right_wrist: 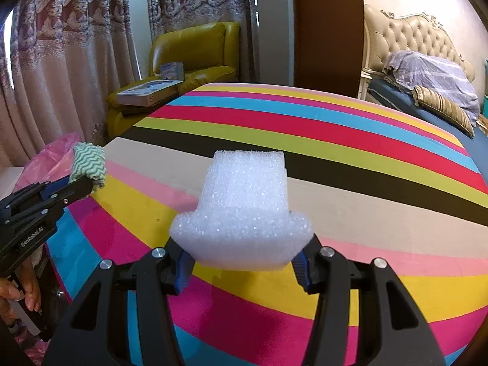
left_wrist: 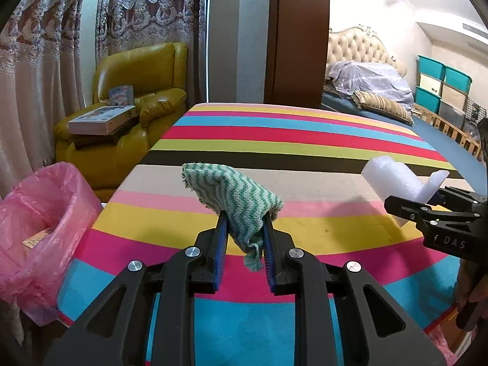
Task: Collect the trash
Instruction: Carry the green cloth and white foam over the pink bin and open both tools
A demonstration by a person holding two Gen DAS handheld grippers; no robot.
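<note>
My left gripper [left_wrist: 244, 219] is shut on a green and white zigzag cloth [left_wrist: 235, 192], which sticks up and forward from between the blue pads above the striped table [left_wrist: 305, 140]. My right gripper [right_wrist: 244, 253] is shut on a white foam block [right_wrist: 244, 210], wide at the base and narrower on top. From the left wrist view the foam block [left_wrist: 393, 180] and the right gripper [left_wrist: 408, 210] show at the right edge. The right wrist view has the cloth [right_wrist: 88, 164] and left gripper [right_wrist: 82, 186] at the left. A pink bag-lined bin [left_wrist: 39, 222] stands left of the table.
A yellow leather armchair [left_wrist: 137, 91] with boxes [left_wrist: 100, 120] on it stands behind the bin, by lace curtains [left_wrist: 39, 45]. A bed with a tufted headboard [left_wrist: 363, 45] and pillows lies at the right. Teal storage boxes [left_wrist: 442, 82] are stacked at the far right. A hand [right_wrist: 18, 296] grips the left handle.
</note>
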